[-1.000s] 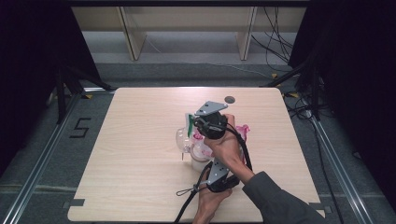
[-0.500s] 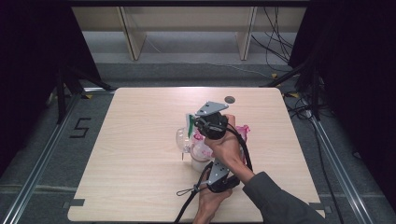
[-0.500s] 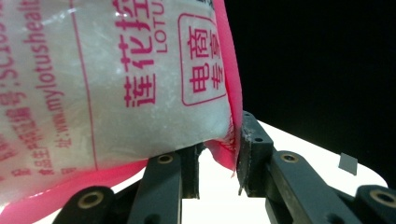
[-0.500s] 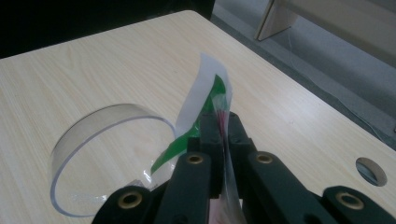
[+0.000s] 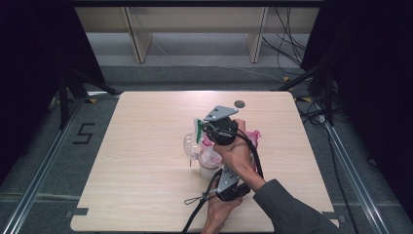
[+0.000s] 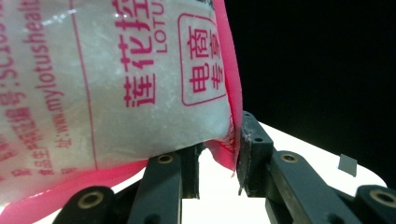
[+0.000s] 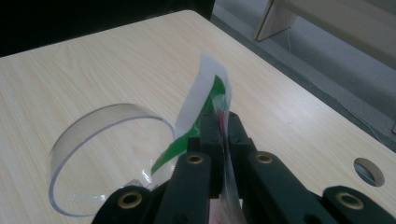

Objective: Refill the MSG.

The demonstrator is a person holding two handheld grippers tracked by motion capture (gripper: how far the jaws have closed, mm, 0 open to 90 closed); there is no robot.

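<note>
Over the middle of the wooden table (image 5: 146, 146), the person holds a pink-edged plastic bag of white powder (image 6: 116, 79) between both grippers, above a clear glass cup (image 7: 107, 154). The bag's long axis runs roughly from the near side up toward the far side, its green-and-white top flap (image 7: 205, 93) raised and pointing away from the person.

The right gripper (image 5: 207, 130) sits at the far end, jaws pinched tight on that flap; the right gripper view shows the film squeezed flat between the black pads, with the cup's round rim just below and beside them. The left gripper (image 5: 214, 168) is nearer the table edge, jaws set fairly narrow and clamped on the bag's pink bottom seam.

The left gripper view gives the printed side of the bag close up: red Chinese characters, "LOTU" and part of a web address. From the high view the print is unreadable, but the crossed hands, the trailing cables and a dark hole (image 5: 239, 103) in the tabletop are plain.
</note>
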